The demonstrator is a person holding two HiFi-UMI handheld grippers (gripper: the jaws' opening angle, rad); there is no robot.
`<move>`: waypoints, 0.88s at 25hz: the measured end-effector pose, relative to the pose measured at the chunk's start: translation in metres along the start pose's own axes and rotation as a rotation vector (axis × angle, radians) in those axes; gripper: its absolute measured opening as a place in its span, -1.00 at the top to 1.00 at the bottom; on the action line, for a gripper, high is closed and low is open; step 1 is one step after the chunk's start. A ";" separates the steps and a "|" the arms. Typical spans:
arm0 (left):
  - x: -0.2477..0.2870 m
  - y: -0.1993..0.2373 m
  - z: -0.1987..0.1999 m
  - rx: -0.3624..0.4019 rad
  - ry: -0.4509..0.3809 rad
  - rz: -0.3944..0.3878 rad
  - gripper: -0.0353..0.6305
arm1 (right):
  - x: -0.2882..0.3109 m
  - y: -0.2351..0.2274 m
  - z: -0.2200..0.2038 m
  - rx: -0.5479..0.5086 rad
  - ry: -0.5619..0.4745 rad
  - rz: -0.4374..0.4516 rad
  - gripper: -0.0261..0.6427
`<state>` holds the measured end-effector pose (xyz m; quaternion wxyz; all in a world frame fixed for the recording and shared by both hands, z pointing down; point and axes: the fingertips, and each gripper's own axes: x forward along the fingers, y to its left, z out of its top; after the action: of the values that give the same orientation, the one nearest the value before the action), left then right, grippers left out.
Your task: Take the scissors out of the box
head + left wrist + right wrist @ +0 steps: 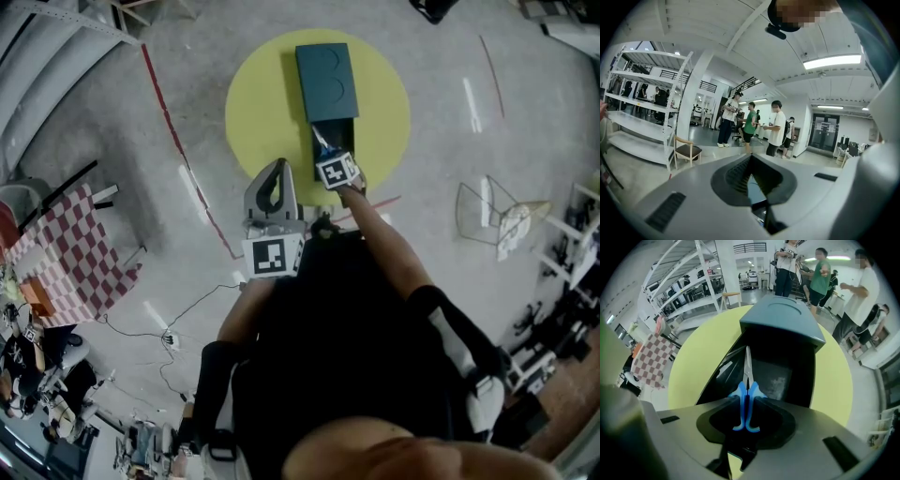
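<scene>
Nearest the person's body, the left gripper (276, 178) is held off to the left of the box, tilted up so that its own view looks out across the room; its jaws are pressed together with nothing between them (751, 161). Just ahead, on the outstretched right arm, the right gripper (330, 155) reaches to the open near end of the box (326, 80), and its jaws are pinched on the blue handles of the scissors (746, 392). The closed blades point forward over the dark, open compartment, so the scissors lie at the mouth of the box, handles outward in the gripper's hold. The teal lid covers the far part of the box. The box lies on a round yellow surface (258, 112), roughly at its middle. Off to the left, farther away, is a red-and-white checked cloth (70, 248). Beyond that, a wooden chair (686, 151) stands by white shelving (642, 117), and several people (750, 124) stand well apart from the work.
</scene>
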<state>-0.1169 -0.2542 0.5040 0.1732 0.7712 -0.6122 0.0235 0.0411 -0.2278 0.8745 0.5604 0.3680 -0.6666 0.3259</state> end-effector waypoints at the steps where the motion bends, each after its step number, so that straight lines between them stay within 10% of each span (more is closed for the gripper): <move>1: -0.001 0.000 0.000 0.000 0.000 0.001 0.91 | 0.000 0.000 0.000 0.003 0.001 0.002 0.63; 22: -0.031 -0.021 0.001 0.005 -0.038 0.008 0.91 | -0.027 0.008 -0.014 0.060 -0.033 0.068 0.67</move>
<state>-0.1044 -0.2217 0.4901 0.1593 0.7696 -0.6182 0.0110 0.0440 -0.2087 0.8502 0.5266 0.3671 -0.6778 0.3585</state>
